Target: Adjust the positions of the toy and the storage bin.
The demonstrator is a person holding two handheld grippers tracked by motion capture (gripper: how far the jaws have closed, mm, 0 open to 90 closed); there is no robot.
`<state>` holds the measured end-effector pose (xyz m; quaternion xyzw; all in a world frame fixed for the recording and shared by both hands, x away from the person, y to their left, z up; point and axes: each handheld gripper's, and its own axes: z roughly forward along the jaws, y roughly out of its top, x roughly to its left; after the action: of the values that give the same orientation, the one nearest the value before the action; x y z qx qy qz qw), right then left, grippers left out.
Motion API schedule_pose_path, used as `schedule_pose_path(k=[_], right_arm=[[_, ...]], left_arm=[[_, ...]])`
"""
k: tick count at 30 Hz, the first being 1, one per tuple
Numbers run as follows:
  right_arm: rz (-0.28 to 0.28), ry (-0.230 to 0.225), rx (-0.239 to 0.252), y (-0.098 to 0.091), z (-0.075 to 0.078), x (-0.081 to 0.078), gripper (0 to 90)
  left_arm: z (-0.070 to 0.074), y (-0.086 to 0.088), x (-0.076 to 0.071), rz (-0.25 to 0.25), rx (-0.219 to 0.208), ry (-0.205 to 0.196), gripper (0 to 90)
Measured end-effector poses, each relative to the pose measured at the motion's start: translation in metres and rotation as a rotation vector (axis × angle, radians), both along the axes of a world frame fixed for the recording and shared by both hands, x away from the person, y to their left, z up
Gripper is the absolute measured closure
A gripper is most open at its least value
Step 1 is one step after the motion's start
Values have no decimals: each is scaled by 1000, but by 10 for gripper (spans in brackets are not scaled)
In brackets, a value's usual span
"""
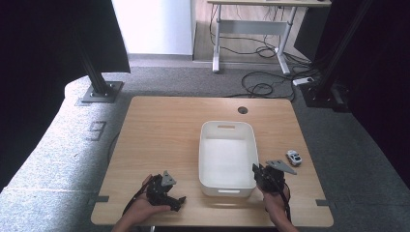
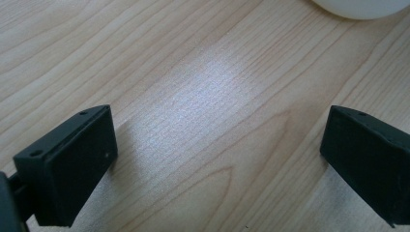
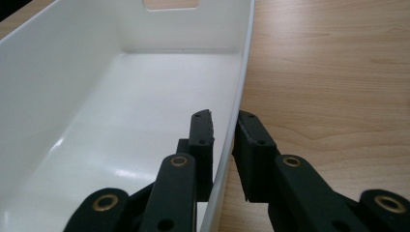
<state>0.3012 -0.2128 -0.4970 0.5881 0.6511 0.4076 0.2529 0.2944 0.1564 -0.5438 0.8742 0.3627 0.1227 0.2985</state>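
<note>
Right gripper [image 3: 223, 130] clamped astride right wall of white bin [image 1: 209, 145] near its front corner; left gripper [image 2: 217, 145] gaping, empty, over bare table [image 1: 159, 125], bin at 2 o'clock. Bin's long axis toward 12 o'clock; toy car [image 1: 293, 157] at 1 o'clock from right gripper, nearer that hand.

Even bright light, soft glare on table [image 2: 203, 96], dark corners

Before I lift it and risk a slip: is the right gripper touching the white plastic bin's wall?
Touching. The right gripper view shows the right gripper with one jaw on each side of the white plastic bin wall, both pressed against it.
</note>
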Motion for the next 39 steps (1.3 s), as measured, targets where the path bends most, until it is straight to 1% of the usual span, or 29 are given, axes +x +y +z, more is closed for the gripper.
schedule_pose_path(k=[4,36,39], right_arm=[[1,-1,2,5,0,2,777],[5,-12,2,21,-2,5,770],[4,-11,9,23,-2,7,770]], left_arm=[[0,0,0,0,-1,0,0],[0,0,0,-1,-2,-1,0],[0,0,0,0,-1,-1,0]])
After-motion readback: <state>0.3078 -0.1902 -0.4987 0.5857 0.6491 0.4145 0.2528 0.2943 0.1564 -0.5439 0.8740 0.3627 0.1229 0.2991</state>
